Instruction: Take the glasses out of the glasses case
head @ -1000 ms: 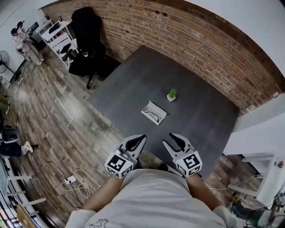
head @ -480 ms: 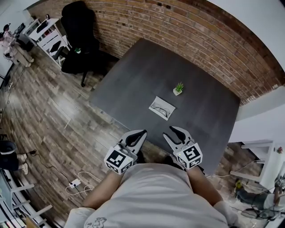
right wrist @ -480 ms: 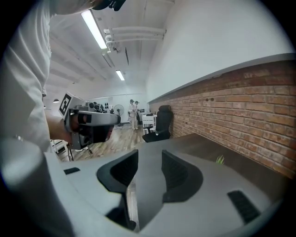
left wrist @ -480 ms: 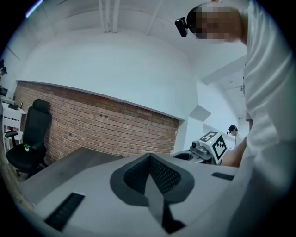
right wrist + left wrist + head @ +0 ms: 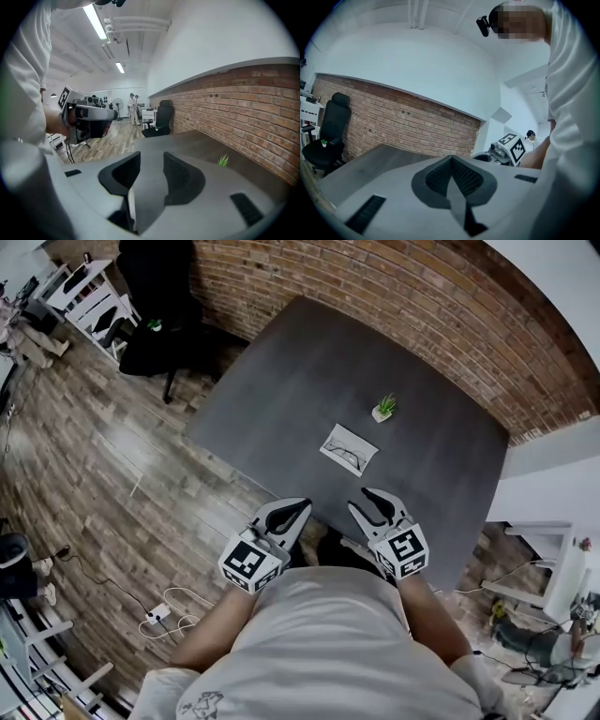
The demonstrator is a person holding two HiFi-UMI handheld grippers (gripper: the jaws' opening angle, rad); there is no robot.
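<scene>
On the dark grey table (image 5: pixel 281 390), a light, flat glasses case (image 5: pixel 349 449) lies with dark-framed glasses showing in it. Both grippers hang close to my torso at the table's near edge, well short of the case. My left gripper (image 5: pixel 291 512) (image 5: pixel 451 159) has its pads pressed together with nothing between them. The right gripper (image 5: pixel 373 502) (image 5: pixel 151 159) shows a small gap between its pads and holds nothing. Neither gripper view shows the case.
A small potted plant (image 5: pixel 383 410) (image 5: pixel 223 160) stands just beyond the case. A black office chair (image 5: pixel 159 296) and white shelves (image 5: pixel 84 292) are past the table's far left corner. Cables (image 5: pixel 164 615) lie on the wood floor. A brick wall (image 5: pixel 422 306) runs behind the table.
The head view has shifted, so the case and plant sit a little further up and right in frame. Both grippers keep the same pose by my torso.
</scene>
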